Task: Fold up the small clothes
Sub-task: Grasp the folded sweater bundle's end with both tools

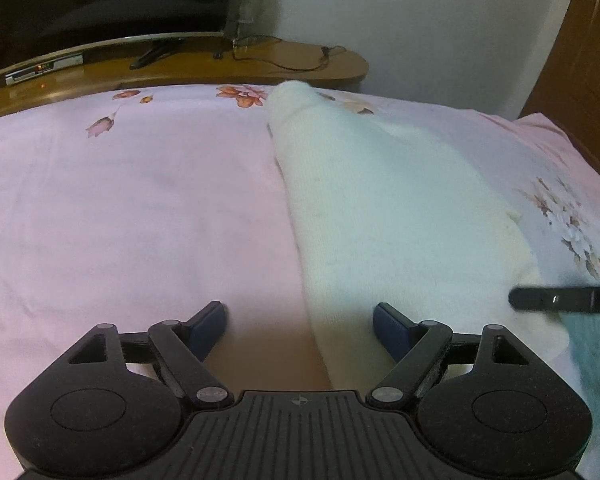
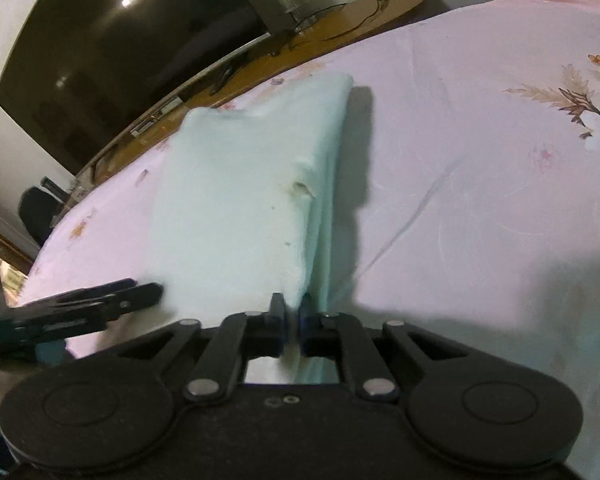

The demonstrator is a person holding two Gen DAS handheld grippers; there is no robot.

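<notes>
From your left wrist view, your left gripper [image 1: 300,320] stands with its jaws wide apart and nothing between the pads. The white garment [image 1: 380,208] lies lengthwise on the pink flowered bedsheet [image 1: 140,200], running from near the wooden shelf [image 1: 260,68] down toward you, and its near left edge passes between the spread fingers without either pad pressing on it. The tip of your other tool shows at the right edge, just over the cloth's near corner

From your right wrist view, your right gripper [image 2: 293,316] has its jaws drawn together, pinched on the near right edge of the garment [image 2: 240,200]. That edge looks lifted, with a fold of cloth hanging under it and a shadow on the sheet beside it. Your left gripper [image 2: 100,300] sits low at the left, near the cloth's near left corner

The risk I see: only one side is held. If you carry the fold over now, the loose left side will likely drag and skew the crease. The pinch also looks shallow, so a quick pull could slip the knit free, or catch the sheet with it
</notes>
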